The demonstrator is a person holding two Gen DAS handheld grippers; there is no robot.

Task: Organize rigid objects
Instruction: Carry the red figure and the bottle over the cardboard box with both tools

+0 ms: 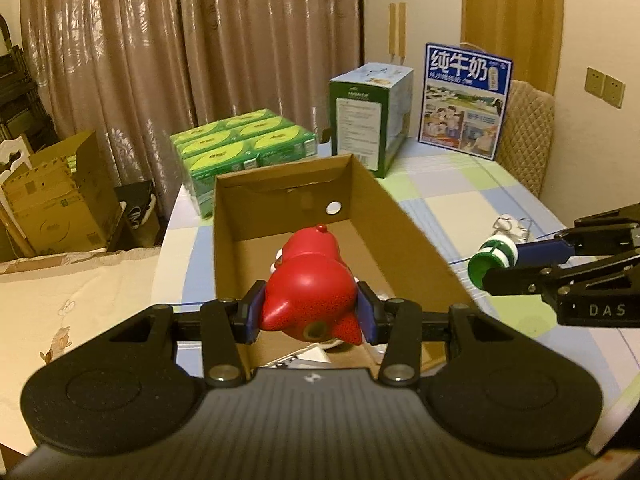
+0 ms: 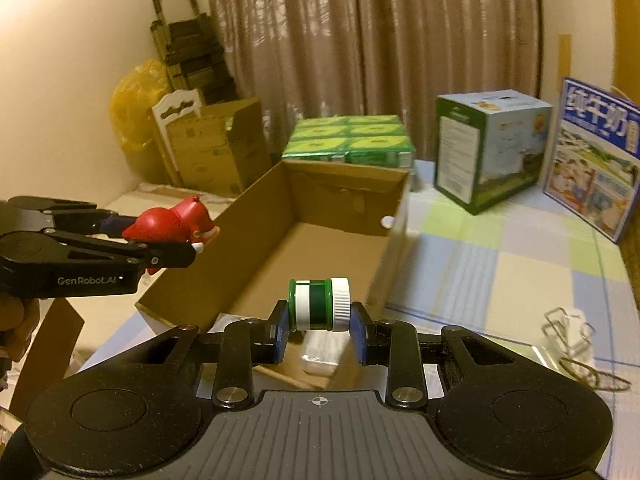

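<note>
Currently catalogued, 2 carried items and 1 container. Item 1: red toy figure, glossy plastic, clamped between the blue pads of the left gripper; it hangs in the air over the near end of the cardboard box, not touching it. Its long axis runs roughly along the fingers, base end back toward the camera, head end forward and a little downward toward the far wall of the box. Item 2: small green jar with a white screw cap, clamped end to end by the right gripper; it lies on its side, long axis crosswise between the pads, cap toward the right pad, base toward the left. It hangs above the near part of the box, over a white packet that lies low at the near end. Container: open-topped box on a table with a checked cloth, floor mostly bare, long axis running away from both cameras. Step in hand, as I judge it: transport, both items brought over the box for depositing. Next move calls for lowering each item inside the walls before parting the pads; the jar, on its side, may roll once freed, so it wants setting down low. Bystanders: green tissue packs, 2 printed cartons beyond.
</note>
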